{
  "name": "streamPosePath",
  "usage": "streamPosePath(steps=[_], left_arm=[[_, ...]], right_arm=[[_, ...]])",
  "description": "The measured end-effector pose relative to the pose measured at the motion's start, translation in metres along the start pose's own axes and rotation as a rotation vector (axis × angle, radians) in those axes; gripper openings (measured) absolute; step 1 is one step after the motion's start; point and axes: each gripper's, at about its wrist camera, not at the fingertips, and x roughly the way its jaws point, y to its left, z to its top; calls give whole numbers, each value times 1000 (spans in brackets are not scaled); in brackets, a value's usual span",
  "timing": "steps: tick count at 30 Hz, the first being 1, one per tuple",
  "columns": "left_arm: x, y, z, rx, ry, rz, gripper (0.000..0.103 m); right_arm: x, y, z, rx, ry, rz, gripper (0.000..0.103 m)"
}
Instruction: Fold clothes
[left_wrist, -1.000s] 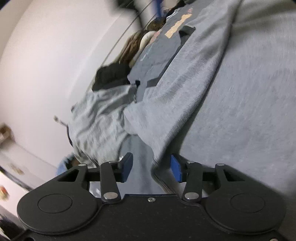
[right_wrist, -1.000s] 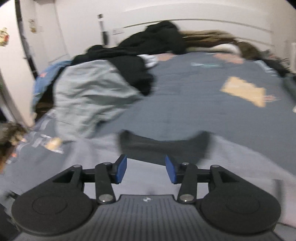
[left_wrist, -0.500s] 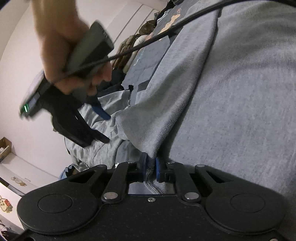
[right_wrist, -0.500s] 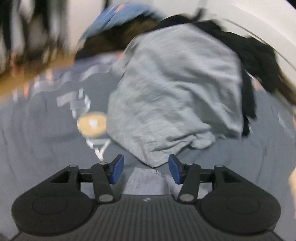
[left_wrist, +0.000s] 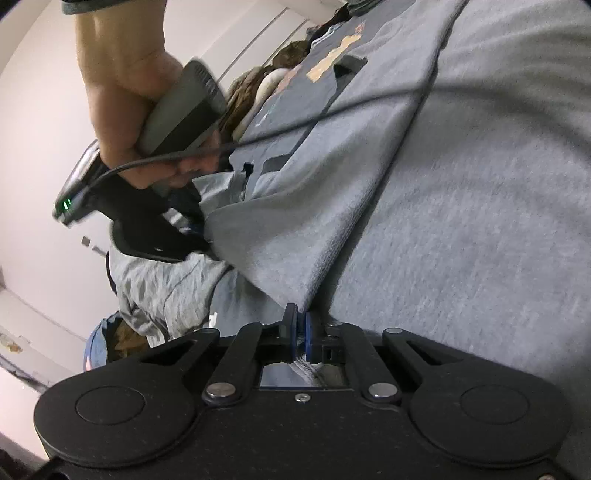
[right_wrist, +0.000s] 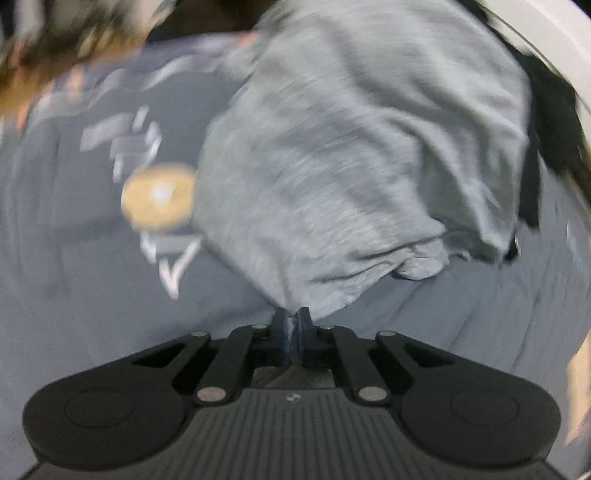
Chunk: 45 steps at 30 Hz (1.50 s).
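My left gripper and right gripper each pinch the grey garment on the bed, mid-fold; next, carry both edges across together.

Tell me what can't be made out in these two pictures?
- Right wrist view: motion blur smears the print on the dark blue bedspread and the dark pile at top left.
- Right wrist view: which garment the light grey cloth in the right gripper is; it's bunched.
- Left wrist view: the left gripper body hides the pinched hem of the grey fleece garment.
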Motion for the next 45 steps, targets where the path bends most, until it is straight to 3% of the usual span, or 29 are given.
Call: streamPosePath(steps=[5,10,14,18,20,23,24,25,27,34,37,41,42,45], left_arm=[[-10,16,4,-10,-36,16,4],[-12,10,2,2,-24,23,8],[-2,4,0,30,15,26,10],[0,10,-3,-13,22,33,27],[2,11,-3,-40,27,28,29],[5,10,-5,-62,26,27,29],[6,9,-6,-73,23,22,25],[7,9,-7,-83,20,13,10],[6,12,-10,-108,17,-40,5],[-12,50,-26,-310,72,-239,3],[-16,62,-38,-415,79,-294,5],[-14,93,-39,-659,49,-329,6],[-16,98,-38,-707,32,-327,9],[-18,103,-34,-785,1,-320,46]], right_arm=[[-24,-34,8,308,-118,96,2],[-17,-43,15,419,-150,116,0],[-7,-32,19,337,-89,89,1],[-15,-31,10,154,-75,45,8],[-19,-41,-1,111,-77,11,15],[-24,-66,-20,181,-82,13,26],[-28,-73,-28,217,-100,19,29],[-32,-80,-36,253,-117,26,31],[-40,-91,-53,313,-153,45,34],[-73,-90,-120,368,-209,61,37],[-96,-93,-155,452,-272,84,40],[-135,-94,-208,587,-366,64,45],[-143,-93,-219,610,-382,55,46],[-165,-83,-248,643,-426,19,50]])
